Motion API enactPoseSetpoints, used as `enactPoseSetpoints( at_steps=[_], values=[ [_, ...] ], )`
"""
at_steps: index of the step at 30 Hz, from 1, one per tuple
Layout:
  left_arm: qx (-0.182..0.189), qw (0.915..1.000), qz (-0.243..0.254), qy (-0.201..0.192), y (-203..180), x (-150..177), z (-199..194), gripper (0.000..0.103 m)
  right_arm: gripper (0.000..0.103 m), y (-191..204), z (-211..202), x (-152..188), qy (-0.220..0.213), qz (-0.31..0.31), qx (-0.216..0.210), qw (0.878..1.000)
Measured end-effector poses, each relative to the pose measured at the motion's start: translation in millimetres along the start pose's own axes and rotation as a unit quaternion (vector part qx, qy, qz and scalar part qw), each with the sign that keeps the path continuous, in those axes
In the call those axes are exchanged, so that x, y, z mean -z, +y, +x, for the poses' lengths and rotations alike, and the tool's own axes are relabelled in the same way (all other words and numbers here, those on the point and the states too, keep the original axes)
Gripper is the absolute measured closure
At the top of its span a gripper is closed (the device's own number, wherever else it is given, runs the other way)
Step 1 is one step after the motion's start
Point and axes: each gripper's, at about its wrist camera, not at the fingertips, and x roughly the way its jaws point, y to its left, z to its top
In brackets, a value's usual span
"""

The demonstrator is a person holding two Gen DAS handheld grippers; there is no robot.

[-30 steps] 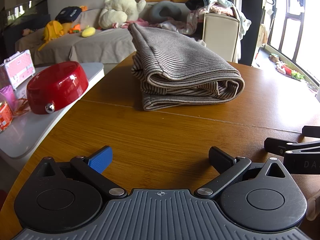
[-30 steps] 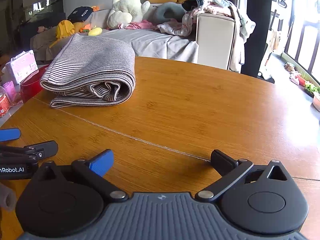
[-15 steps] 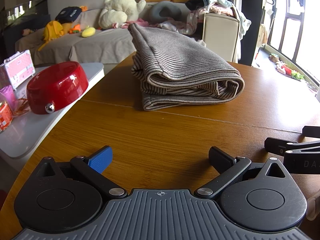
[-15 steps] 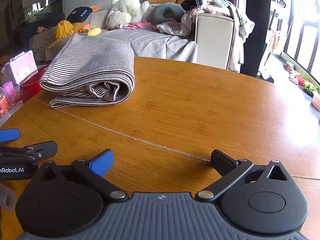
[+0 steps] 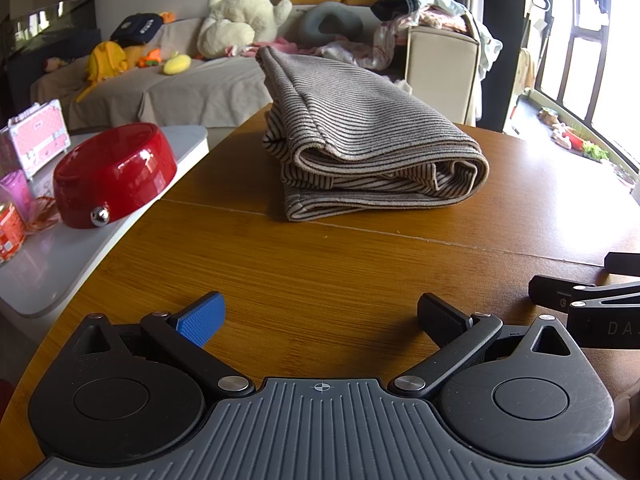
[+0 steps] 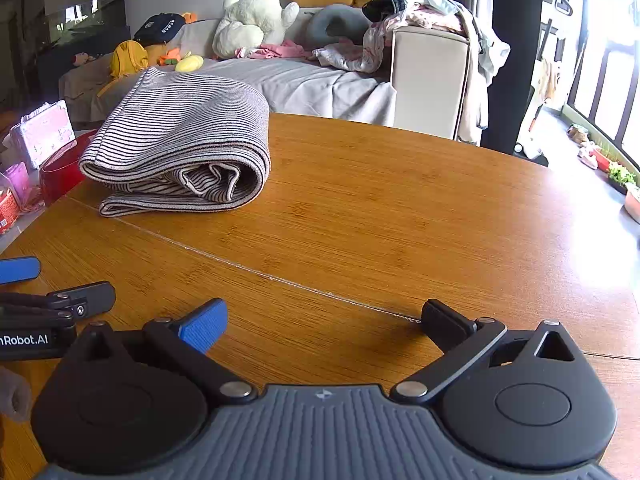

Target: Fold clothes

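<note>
Both grippers, left gripper [image 5: 320,316] and right gripper [image 6: 324,320], gape empty; the folded grey striped knit garment [image 5: 360,140] lies far ahead, nearer the left, running near-to-far.

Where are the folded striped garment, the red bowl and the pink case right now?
folded striped garment [image 5: 360,120]: left wrist view, on its top layer.
red bowl [image 5: 116,176]: left wrist view, on its glossy side wall.
pink case [image 5: 38,138]: left wrist view, on its front face.
</note>
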Motion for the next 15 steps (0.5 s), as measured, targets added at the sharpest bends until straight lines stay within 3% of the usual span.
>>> enactPoseSetpoints(
  at_steps=[15],
  values=[
    [-0.003,1.0000,-0.003,-0.004,0.8,2.1,0.1,0.000,0.000,-1.6,-0.2,-0.2,0.000,0.000,0.000,1.000]
  ],
)
